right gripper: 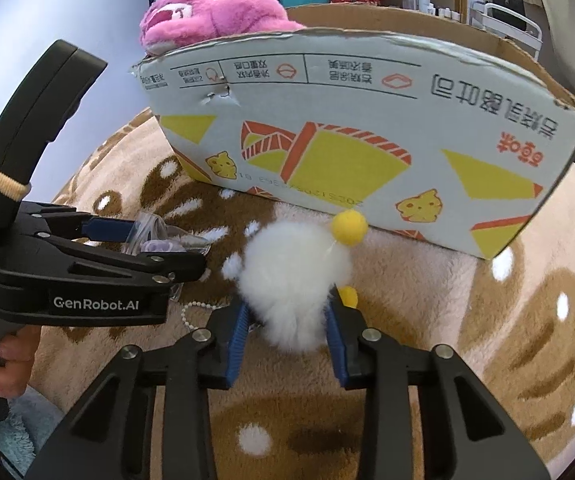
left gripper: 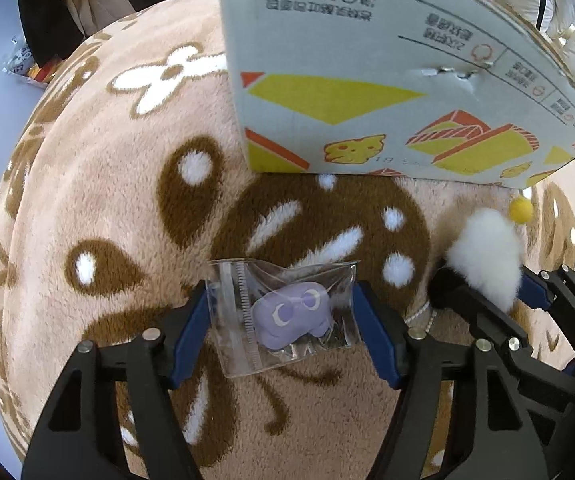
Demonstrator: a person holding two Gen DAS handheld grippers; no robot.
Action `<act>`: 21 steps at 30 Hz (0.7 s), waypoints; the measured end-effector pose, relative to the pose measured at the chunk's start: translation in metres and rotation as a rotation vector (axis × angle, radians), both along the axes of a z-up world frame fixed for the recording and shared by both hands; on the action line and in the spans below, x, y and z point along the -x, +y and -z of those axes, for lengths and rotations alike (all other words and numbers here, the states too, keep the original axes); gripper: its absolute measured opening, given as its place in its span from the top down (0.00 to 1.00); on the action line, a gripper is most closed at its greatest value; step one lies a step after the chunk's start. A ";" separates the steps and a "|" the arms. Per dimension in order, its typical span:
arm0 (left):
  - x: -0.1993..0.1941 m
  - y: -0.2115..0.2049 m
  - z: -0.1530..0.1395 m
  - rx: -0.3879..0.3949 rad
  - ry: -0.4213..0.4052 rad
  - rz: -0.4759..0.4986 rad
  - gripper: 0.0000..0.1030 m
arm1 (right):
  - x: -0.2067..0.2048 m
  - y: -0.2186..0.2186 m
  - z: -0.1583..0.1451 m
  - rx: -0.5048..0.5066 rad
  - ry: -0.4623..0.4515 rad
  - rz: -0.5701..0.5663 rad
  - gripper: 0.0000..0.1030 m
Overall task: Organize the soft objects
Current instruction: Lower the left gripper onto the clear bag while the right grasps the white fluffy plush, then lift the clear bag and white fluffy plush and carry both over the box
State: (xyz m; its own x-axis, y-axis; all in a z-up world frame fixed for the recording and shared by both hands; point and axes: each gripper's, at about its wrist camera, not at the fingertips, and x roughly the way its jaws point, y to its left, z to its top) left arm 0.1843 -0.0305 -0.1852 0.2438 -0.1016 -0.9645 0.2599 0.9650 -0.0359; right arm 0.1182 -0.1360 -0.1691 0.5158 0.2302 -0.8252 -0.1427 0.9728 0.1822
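Just short of the printed cardboard box (left gripper: 367,80) wall, the clear plastic pouch with purple soft toy (left gripper: 287,316) lies on the plush rug between the left gripper (left gripper: 283,328) pads, which pinch its side edges. Beside it, the right gripper (right gripper: 287,336) clamps the white fluffy pompom (right gripper: 295,280), equally near the box.

A small purple plush toy (left gripper: 292,314) with crescent eyes lies sealed in a clear plastic bag (left gripper: 283,312), flat on the brown-and-beige fleece blanket (left gripper: 107,184). Just to its right is a fluffy white pompom toy (right gripper: 293,284) with yellow balls (right gripper: 349,227), near the open cardboard box (right gripper: 367,128). A pink plush bear (right gripper: 211,14) rests in that box.
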 end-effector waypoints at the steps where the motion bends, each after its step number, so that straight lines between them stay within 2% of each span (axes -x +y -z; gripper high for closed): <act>1: 0.001 0.001 -0.001 0.005 0.000 -0.003 0.35 | 0.002 -0.001 -0.001 0.010 0.001 0.003 0.65; 10: 0.015 0.013 -0.009 0.017 -0.020 -0.034 0.36 | 0.020 -0.018 -0.012 0.063 0.001 0.080 0.66; 17: 0.033 0.016 -0.033 0.032 -0.104 -0.033 0.36 | 0.034 -0.037 -0.031 0.069 -0.037 0.153 0.66; 21: 0.047 0.008 -0.056 0.036 -0.187 -0.021 0.36 | 0.043 -0.042 -0.043 0.082 -0.073 0.189 0.66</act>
State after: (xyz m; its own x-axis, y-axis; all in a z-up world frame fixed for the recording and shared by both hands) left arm 0.1375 -0.0228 -0.1290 0.4209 -0.1279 -0.8980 0.2449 0.9693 -0.0233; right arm 0.0754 -0.1780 -0.1263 0.6027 0.0571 -0.7959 0.0339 0.9947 0.0970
